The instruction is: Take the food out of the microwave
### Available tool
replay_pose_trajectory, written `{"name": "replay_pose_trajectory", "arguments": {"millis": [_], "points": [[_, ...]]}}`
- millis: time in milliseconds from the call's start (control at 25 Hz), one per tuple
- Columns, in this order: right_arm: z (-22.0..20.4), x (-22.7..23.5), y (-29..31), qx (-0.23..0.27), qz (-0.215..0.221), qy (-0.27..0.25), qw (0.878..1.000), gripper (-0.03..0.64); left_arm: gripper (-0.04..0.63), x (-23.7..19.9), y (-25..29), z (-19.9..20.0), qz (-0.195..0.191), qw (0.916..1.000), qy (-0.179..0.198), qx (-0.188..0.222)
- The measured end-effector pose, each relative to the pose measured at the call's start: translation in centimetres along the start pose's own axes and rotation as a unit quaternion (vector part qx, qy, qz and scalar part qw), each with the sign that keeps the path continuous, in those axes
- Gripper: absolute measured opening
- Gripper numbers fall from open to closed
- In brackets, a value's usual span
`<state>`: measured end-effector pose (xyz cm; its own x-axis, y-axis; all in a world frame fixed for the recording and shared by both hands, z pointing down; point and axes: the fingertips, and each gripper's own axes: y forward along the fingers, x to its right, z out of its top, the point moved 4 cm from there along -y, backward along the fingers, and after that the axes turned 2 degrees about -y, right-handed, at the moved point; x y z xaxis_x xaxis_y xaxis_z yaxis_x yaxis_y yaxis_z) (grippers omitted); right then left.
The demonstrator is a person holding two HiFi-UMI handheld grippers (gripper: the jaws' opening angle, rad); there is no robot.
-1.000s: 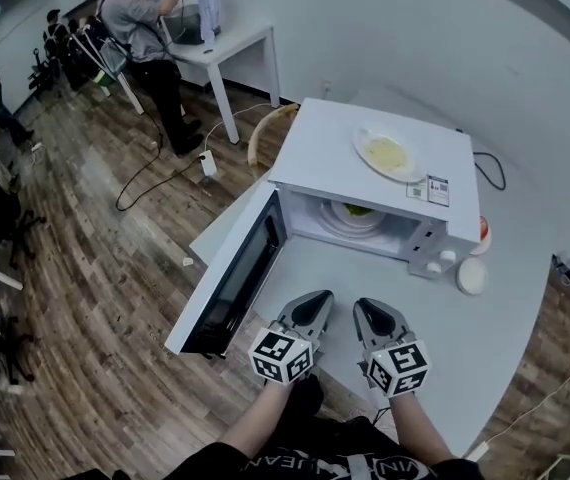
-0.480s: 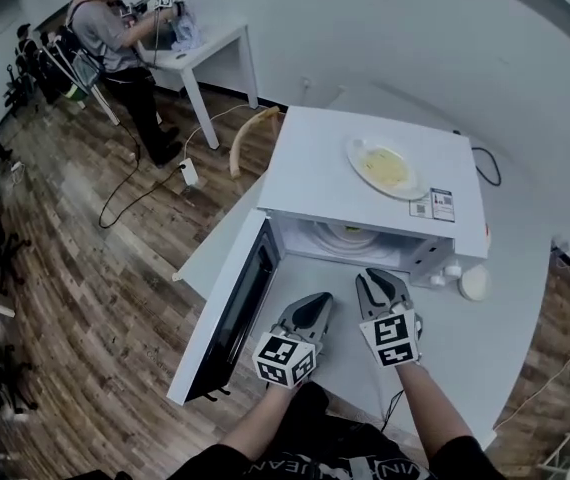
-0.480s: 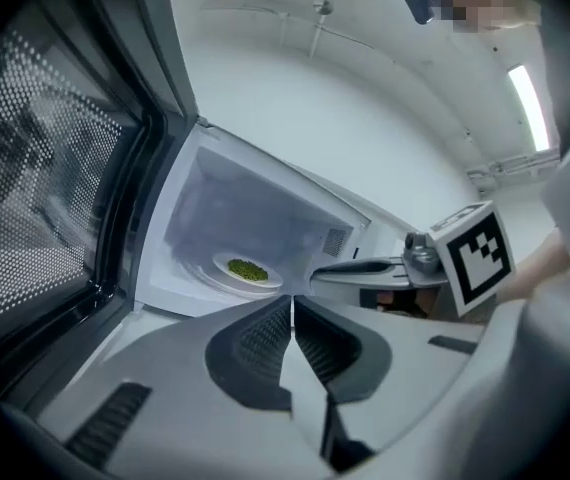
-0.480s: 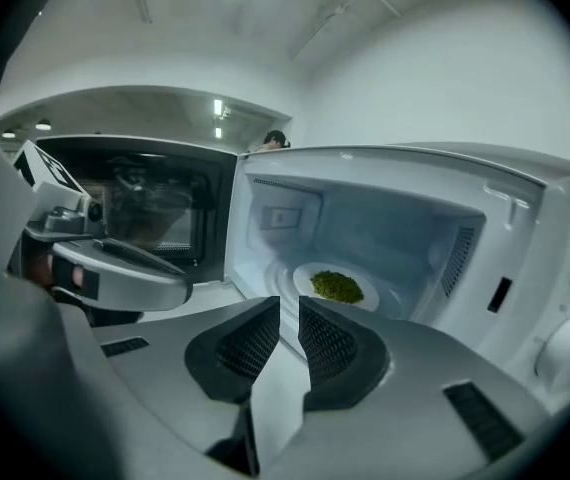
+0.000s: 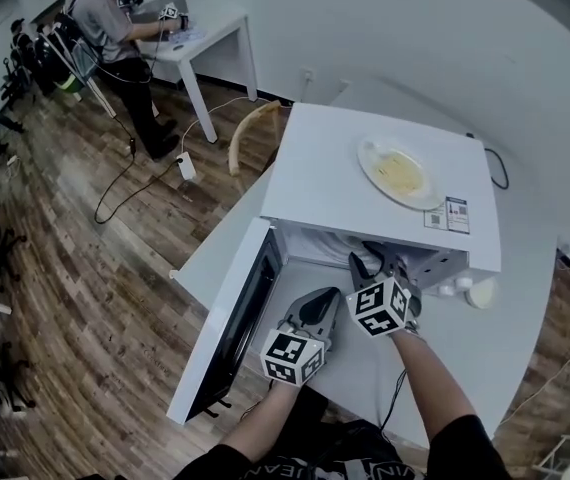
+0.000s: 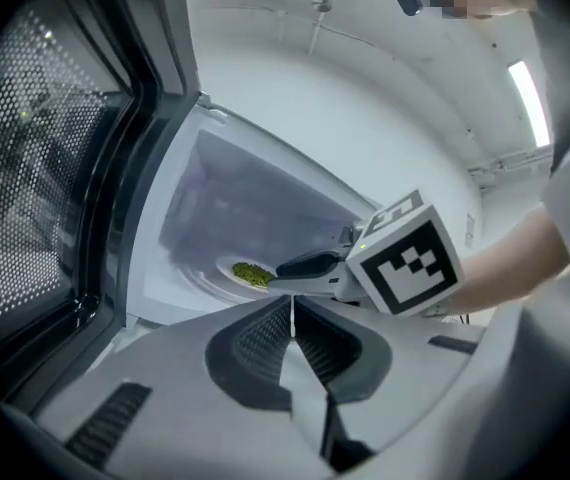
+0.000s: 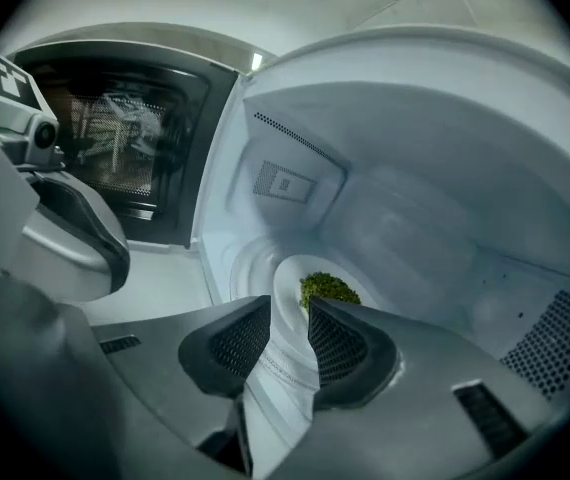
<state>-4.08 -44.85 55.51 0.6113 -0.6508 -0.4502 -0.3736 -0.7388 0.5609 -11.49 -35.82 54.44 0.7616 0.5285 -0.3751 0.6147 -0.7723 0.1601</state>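
The white microwave (image 5: 365, 183) stands with its door (image 5: 230, 318) swung open to the left. Inside, a white plate (image 7: 287, 286) with green food (image 7: 327, 290) rests on the turntable; the left gripper view also shows the green food (image 6: 251, 273). My right gripper (image 5: 377, 266) is at the oven's mouth, pointing down and inward. Its jaws are opening, and the right gripper (image 7: 290, 320) has only the plate's near rim showing through its gap, untouched. My left gripper (image 5: 320, 303) stays shut and empty just outside, low before the opening.
A second plate (image 5: 400, 171) with yellowish food lies on top of the microwave. A small white round thing (image 5: 481, 292) sits on the white table (image 5: 485, 348) by the oven's right corner. A person works at a far desk (image 5: 205, 38).
My right gripper moved forward to the microwave's mouth, rolled, and its jaws parted. The left gripper crept forward a little and stayed shut.
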Motion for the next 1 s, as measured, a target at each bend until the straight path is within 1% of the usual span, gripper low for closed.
{"name": "replay_pose_trajectory", "arguments": {"millis": [240,440,560,720,920,960,1000], "points": [[-0.8,0.3,2.2,-0.025,0.013,0.001,1.000,0.100,0.015,-0.9,-0.4,-0.4,0.010,0.9999,-0.007,0.001],[-0.5,0.4,2.7,-0.023,0.018,-0.024,0.999,0.098,0.015,-1.2,-0.8,-0.7,0.016,0.9996,-0.023,0.008],[-0.4,-0.2,2.6,-0.012,0.021,-0.052,0.998,0.066,0.015,-1.3,-0.6,-1.0,0.018,0.9992,-0.034,0.007],[0.0,-1.0,1.4,0.022,0.019,-0.073,0.997,0.055,0.015,-1.6,-0.2,-1.6,0.029,0.9974,-0.065,-0.014],[0.3,-2.1,-0.6,0.045,0.022,-0.072,0.996,0.052,0.022,-1.6,0.4,-1.8,0.022,0.9935,-0.109,-0.025],[0.4,-2.4,-1.1,0.049,0.024,-0.072,0.996,0.051,0.054,-1.6,0.5,-1.8,0.019,0.9920,-0.122,-0.026],[0.5,-2.6,-1.5,0.054,0.025,-0.072,0.996,0.051,0.101,-1.6,0.6,-1.9,0.016,0.9899,-0.138,-0.026]]}}
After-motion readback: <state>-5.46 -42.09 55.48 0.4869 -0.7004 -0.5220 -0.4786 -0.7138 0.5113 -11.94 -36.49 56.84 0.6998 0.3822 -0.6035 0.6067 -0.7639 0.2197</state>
